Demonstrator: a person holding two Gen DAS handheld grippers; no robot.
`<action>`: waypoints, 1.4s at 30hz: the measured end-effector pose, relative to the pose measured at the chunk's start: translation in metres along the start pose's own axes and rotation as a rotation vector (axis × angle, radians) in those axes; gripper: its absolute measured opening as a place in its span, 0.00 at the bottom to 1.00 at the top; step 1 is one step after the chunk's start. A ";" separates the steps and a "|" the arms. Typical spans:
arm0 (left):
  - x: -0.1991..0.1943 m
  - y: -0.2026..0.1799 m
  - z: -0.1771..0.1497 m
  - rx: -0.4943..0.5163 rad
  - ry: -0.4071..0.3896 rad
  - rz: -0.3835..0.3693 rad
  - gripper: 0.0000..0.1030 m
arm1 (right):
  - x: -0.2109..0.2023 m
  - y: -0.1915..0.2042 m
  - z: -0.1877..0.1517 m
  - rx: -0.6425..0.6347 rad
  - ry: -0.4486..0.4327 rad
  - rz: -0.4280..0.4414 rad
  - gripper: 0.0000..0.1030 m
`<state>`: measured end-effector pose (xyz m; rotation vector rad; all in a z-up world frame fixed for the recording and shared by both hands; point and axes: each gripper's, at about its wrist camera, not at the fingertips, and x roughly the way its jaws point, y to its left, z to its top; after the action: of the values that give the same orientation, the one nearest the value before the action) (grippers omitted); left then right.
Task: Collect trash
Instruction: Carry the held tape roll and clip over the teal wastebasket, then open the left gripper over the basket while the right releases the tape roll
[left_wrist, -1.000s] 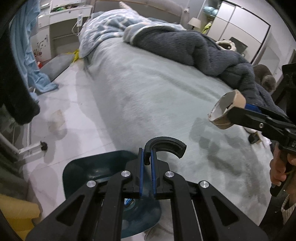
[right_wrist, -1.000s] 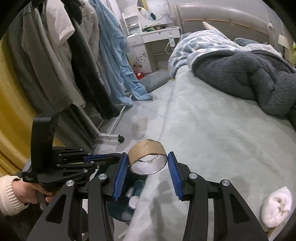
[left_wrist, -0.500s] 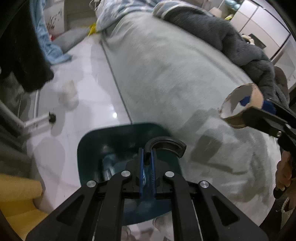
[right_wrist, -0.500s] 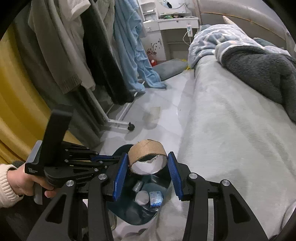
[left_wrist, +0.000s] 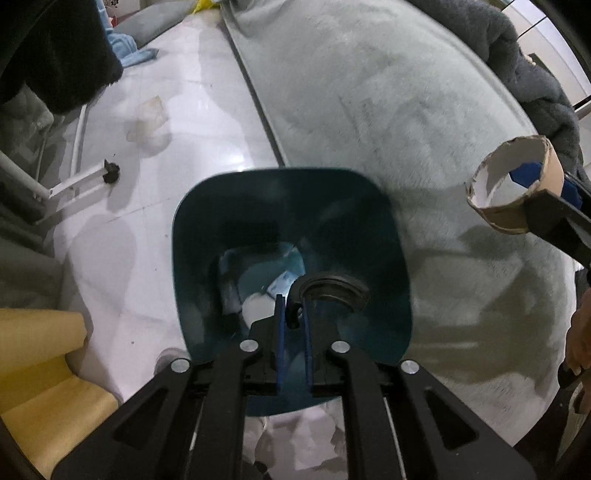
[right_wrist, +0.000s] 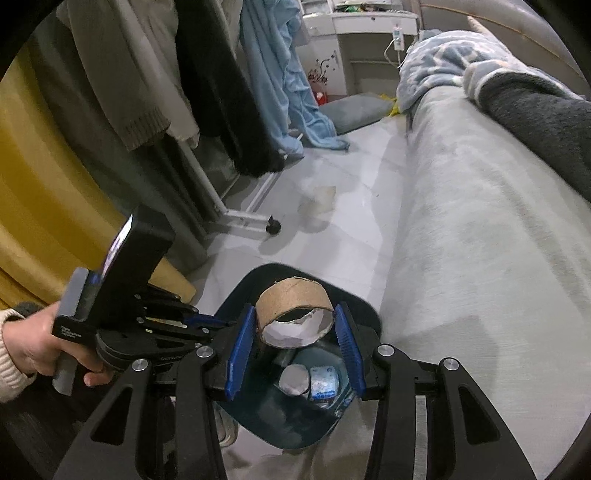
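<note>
Blurred litter (left_wrist: 258, 306) fills the teal bin's (left_wrist: 288, 184) bottom.

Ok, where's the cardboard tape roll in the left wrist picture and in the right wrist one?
Left wrist: the cardboard roll sits at the right edge, over the grey bed cover, clamped in the right tool.
Right wrist: the roll is at lower centre between the blue pads.
Shared landmark: the dark teal bin.

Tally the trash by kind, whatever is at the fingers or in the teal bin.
Cardboard roll: 1
Black curved piece: 1
Pale round item: 1
Blue-white packet: 1
Total: 4 that can be made out
</note>
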<state>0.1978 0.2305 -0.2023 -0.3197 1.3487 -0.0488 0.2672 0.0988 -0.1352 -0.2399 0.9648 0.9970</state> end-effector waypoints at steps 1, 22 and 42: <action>0.000 0.001 -0.001 -0.001 0.005 -0.001 0.25 | 0.005 0.002 -0.001 0.001 0.011 0.002 0.44; -0.062 0.012 -0.001 -0.013 -0.212 0.031 0.71 | 0.063 0.001 -0.017 0.026 0.145 -0.047 0.44; -0.142 -0.019 0.014 0.021 -0.625 -0.005 0.74 | 0.029 0.017 -0.009 -0.005 0.080 0.009 0.82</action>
<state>0.1820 0.2461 -0.0604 -0.2890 0.7269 0.0324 0.2533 0.1204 -0.1585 -0.2820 1.0370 1.0044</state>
